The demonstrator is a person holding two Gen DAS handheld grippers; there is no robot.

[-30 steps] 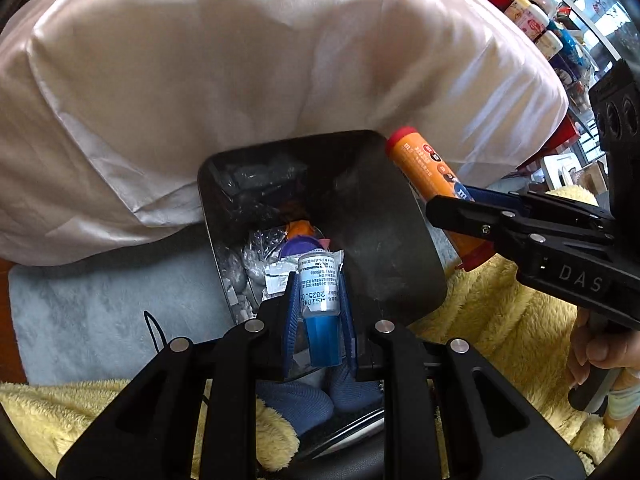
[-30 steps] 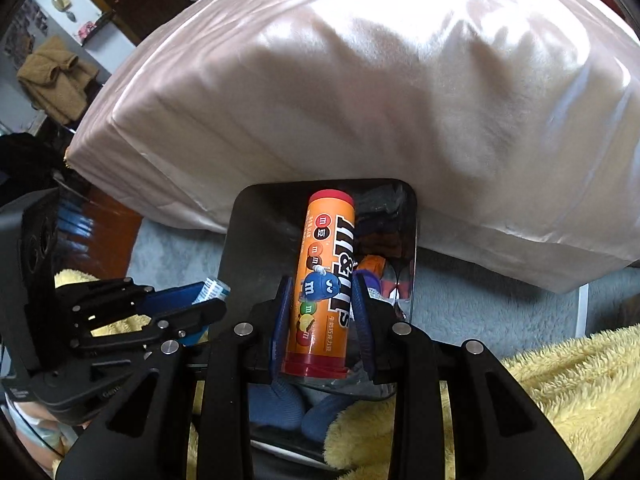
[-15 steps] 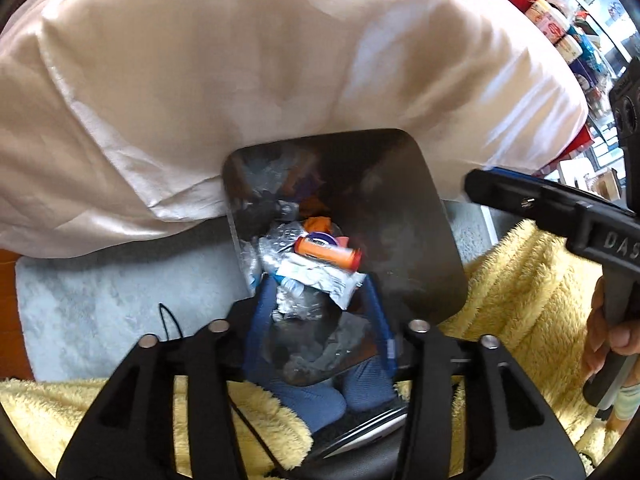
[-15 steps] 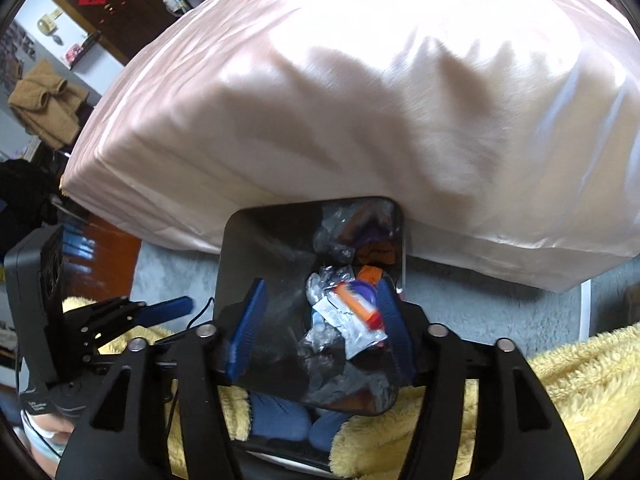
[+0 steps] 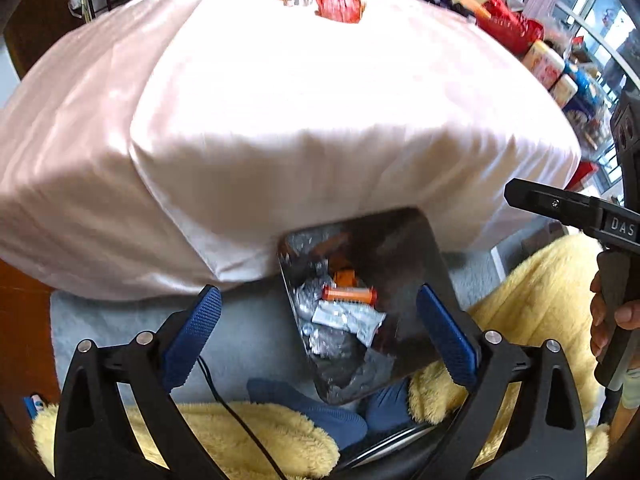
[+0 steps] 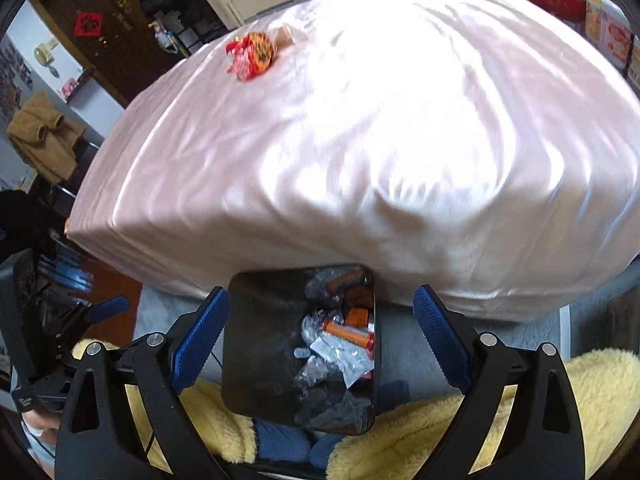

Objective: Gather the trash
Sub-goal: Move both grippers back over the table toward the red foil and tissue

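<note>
A dark trash bin (image 5: 404, 264) (image 6: 260, 340) stands on the floor against a table draped in pink cloth (image 5: 280, 120). Inside it lie an orange candy tube (image 5: 349, 294) (image 6: 348, 332), a white-labelled wrapper (image 5: 344, 318) and crumpled foil. My left gripper (image 5: 318, 298) hangs above the bin, its jaws opening wide with nothing between the pads. My right gripper (image 6: 320, 299) hovers over the same bin, jaws also opening and empty. Red crumpled wrappers (image 5: 340, 0) (image 6: 252, 56) lie on the far part of the tabletop.
Yellow fluffy fabric (image 5: 520, 300) and blue slippers (image 5: 312, 412) crowd the near side of the bin. A grey rug (image 5: 120, 328) covers the floor, and a black cable (image 5: 224, 396) crosses it. Shelves with packaged goods (image 5: 560, 68) stand at the right.
The left gripper let go of a small blue-capped bottle and the right let go of the orange tube; both dropped into the bin. Both grippers opened and rose.
</note>
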